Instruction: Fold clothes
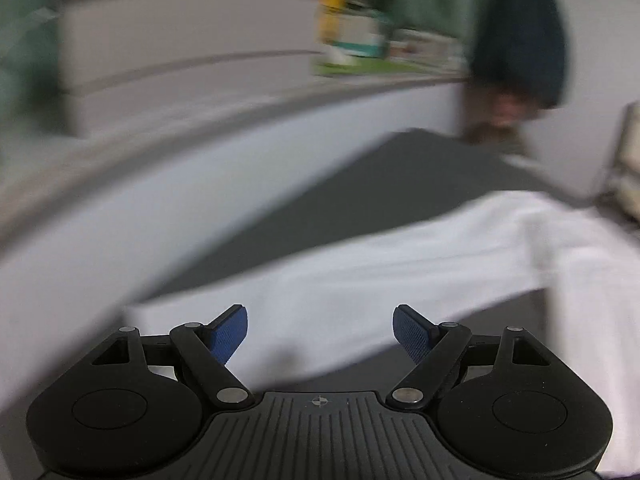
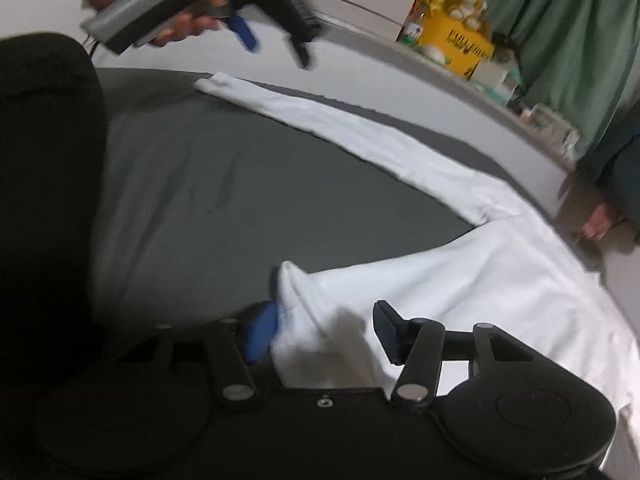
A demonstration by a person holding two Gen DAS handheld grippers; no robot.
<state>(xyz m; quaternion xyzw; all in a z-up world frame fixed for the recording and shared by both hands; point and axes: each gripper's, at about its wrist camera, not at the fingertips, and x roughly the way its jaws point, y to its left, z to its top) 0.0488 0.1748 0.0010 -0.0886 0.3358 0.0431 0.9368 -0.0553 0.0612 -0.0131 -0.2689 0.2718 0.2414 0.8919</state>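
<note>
Left gripper (image 1: 320, 334) wide open above white shirt (image 1: 400, 280), right gripper (image 2: 326, 332) open around shirt's hem, grey mat (image 2: 200, 184), green curtain (image 2: 560, 40) at one o'clock.

White garment (image 2: 460, 264) lies on the grey mat (image 2: 224, 192), its edge bunched between the right claw's (image 2: 324, 330) spread fingers.

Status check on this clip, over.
Left gripper open, above white shirt. Right gripper open, hem bunched between fingers. Sleeve stretched across grey mat. Nothing obstructing.

Garment (image 2: 460, 264) on mat (image 2: 200, 184); boxes (image 2: 456, 46) behind.
</note>
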